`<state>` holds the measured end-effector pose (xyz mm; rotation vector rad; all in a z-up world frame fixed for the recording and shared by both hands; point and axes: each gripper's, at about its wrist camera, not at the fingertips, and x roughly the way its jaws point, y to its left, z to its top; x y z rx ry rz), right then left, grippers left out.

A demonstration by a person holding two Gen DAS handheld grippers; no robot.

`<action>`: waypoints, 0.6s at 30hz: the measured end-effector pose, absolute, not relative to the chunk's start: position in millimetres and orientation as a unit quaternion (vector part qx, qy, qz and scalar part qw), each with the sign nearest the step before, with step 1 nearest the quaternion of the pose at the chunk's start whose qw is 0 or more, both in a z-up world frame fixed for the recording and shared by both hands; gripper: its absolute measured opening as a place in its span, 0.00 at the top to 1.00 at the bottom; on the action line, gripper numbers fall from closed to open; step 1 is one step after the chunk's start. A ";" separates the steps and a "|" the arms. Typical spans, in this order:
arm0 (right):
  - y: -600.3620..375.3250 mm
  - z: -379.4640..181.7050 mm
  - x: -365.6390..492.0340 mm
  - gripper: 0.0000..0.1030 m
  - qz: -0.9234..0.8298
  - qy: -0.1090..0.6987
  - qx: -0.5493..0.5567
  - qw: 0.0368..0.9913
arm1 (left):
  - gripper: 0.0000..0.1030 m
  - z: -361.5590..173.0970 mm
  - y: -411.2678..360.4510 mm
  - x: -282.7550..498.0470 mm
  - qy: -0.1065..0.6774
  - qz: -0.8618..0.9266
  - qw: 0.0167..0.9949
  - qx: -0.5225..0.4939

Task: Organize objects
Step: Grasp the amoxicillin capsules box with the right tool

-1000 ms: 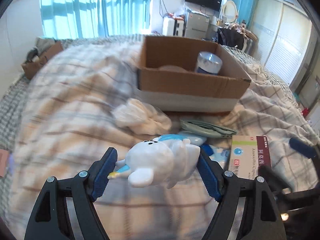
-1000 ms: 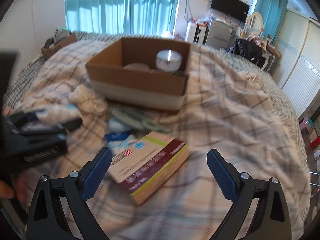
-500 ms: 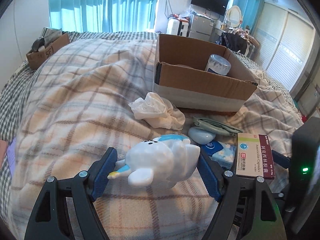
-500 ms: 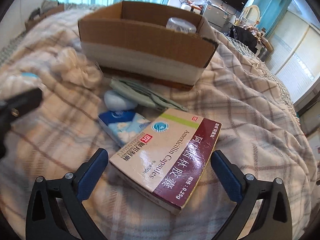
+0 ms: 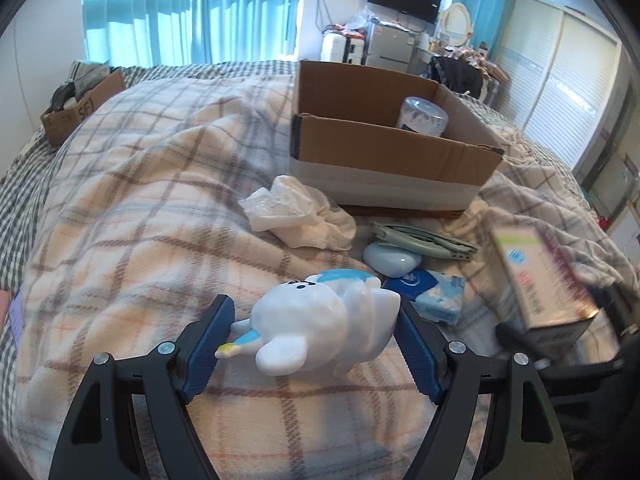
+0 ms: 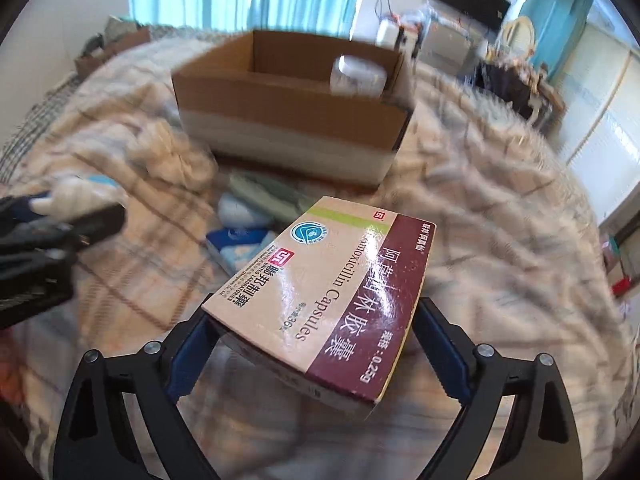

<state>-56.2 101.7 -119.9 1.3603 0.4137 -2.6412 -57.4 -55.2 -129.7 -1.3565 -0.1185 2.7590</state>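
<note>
My left gripper [image 5: 312, 344] is shut on a white and blue toy figure [image 5: 320, 316] and holds it above the plaid blanket. My right gripper [image 6: 316, 348] is shut on a medicine box [image 6: 332, 292] marked Amoxicillin Capsules, lifted off the bed; the box also shows blurred in the left wrist view [image 5: 540, 280]. An open cardboard box [image 5: 384, 160] stands ahead with a blue-white jar [image 5: 422, 116] inside; it also shows in the right wrist view [image 6: 292, 116].
On the blanket before the cardboard box lie a crumpled white cloth [image 5: 300, 220], a grey-green case [image 5: 424, 236], a pale blue oval object [image 5: 390, 260] and a blue tissue pack [image 5: 432, 296]. A small carton [image 5: 80, 108] sits far left.
My right gripper closed on the medicine box and lifted it off the bed. My left gripper kept hold of the toy figure and barely moved.
</note>
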 end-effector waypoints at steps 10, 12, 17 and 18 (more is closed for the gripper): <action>115.7 -56.8 -36.8 0.15 -0.909 0.135 0.386 0.082 | 0.22 -98.3 -41.8 -43.3 -0.044 0.915 0.055 -0.398; 117.0 -46.1 -34.4 0.15 -0.913 0.133 0.375 0.088 | 0.22 -92.6 -38.0 -45.9 -0.042 0.915 0.058 -0.396; 127.1 -16.3 -35.8 0.16 -0.921 0.106 0.357 0.113 | 0.22 -74.5 -34.7 -53.5 -0.064 0.914 0.083 -0.391; 129.5 -8.9 -39.0 0.16 -0.923 0.096 0.353 0.120 | 0.22 -67.7 -34.0 -57.0 -0.066 0.915 0.088 -0.387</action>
